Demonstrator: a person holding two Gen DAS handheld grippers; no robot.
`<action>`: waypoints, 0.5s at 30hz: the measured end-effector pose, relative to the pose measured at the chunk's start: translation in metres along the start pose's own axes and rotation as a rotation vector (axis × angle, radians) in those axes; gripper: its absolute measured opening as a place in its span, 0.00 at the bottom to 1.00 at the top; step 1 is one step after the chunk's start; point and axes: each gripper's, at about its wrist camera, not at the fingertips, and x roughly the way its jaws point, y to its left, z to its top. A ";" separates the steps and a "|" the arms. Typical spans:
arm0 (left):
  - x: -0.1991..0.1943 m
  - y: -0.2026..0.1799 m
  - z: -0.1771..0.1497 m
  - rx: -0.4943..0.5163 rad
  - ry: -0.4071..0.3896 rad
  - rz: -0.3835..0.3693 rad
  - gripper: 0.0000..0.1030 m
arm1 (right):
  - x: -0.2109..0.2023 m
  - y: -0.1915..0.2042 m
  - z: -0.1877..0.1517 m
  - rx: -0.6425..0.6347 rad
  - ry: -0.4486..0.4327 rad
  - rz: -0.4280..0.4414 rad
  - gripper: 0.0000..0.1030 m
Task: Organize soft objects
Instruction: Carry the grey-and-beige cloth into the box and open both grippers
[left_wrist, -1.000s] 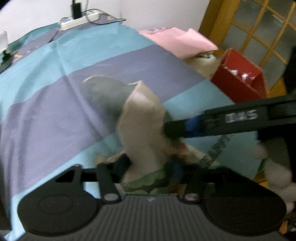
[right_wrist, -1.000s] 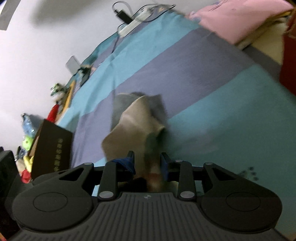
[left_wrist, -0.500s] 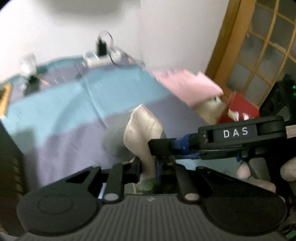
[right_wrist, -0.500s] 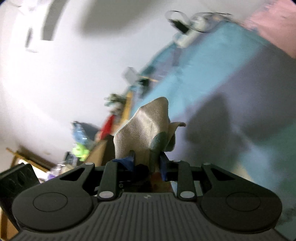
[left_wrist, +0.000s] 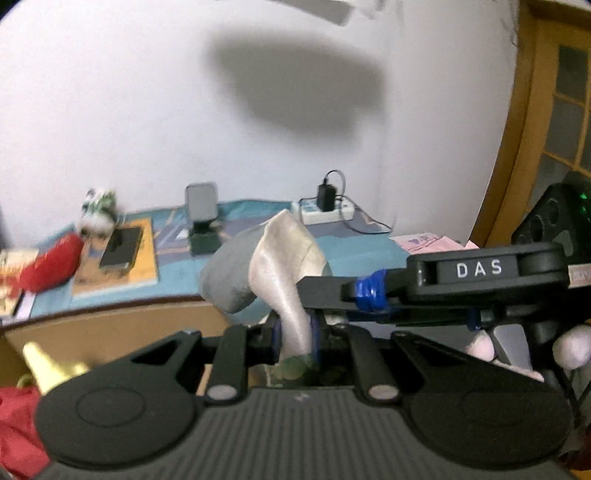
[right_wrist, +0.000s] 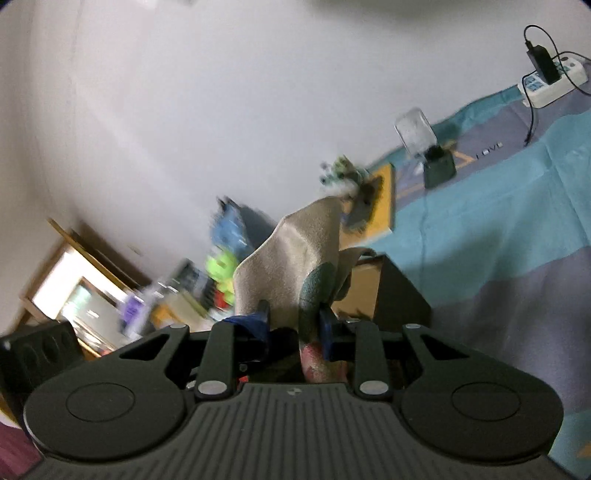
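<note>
Both claws pinch the beige cloth: left gripper and right gripper hold it up above the striped bedspread; keep both grips firm and level

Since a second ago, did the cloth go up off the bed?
Yes. The beige cloth, pinched by the left gripper and right gripper, rose: it lay against the striped bedspread before and now stands up toward the white wall.

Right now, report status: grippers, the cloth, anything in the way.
Left gripper shut on beige cloth. Right gripper shut on same cloth, raised above striped bedsheet. Cardboard box close below; nothing blocking.
</note>
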 end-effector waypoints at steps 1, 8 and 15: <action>-0.003 0.014 -0.004 -0.021 0.004 -0.004 0.10 | 0.010 0.004 -0.004 0.003 0.010 -0.016 0.09; 0.003 0.098 -0.041 -0.125 0.158 0.028 0.10 | 0.046 0.009 -0.030 0.056 0.034 -0.142 0.12; 0.007 0.163 -0.075 -0.161 0.296 0.082 0.36 | 0.055 0.021 -0.048 0.067 0.022 -0.190 0.12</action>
